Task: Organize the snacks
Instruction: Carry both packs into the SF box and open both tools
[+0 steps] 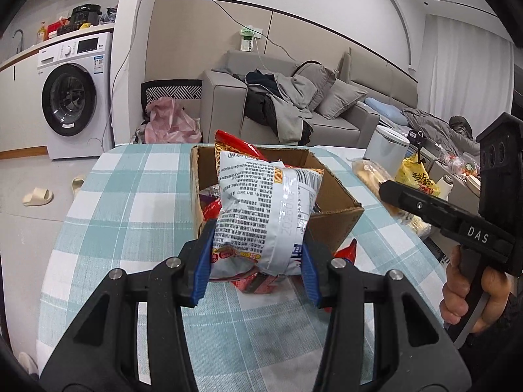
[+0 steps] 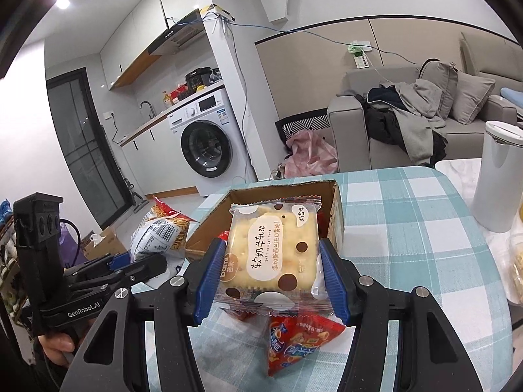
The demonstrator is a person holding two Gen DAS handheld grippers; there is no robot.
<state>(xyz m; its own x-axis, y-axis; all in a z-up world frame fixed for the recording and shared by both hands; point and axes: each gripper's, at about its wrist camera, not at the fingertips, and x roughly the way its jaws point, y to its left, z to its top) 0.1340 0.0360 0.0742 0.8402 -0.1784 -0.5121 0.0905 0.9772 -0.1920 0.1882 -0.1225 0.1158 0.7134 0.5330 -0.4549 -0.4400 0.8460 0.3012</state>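
Observation:
My left gripper (image 1: 256,258) is shut on a silver-backed red snack bag (image 1: 261,209), which hangs above the checked table just in front of the open cardboard box (image 1: 340,209). In the right wrist view that same snack bag (image 2: 160,233) shows at the left, beside the box (image 2: 335,202). My right gripper (image 2: 268,276) is shut on a clear-wrapped nougat cracker pack (image 2: 273,251), lifted in front of the box. A red snack packet (image 2: 300,339) lies on the cloth under it. The box holds several red packets.
A white canister (image 2: 497,176) stands at the table's right edge, with a bread pack (image 1: 369,171) and a yellow bag (image 1: 415,176) near it. A hand (image 1: 464,297) grips the right tool's handle. Beyond the table are a sofa (image 1: 294,107) and a washing machine (image 1: 75,94).

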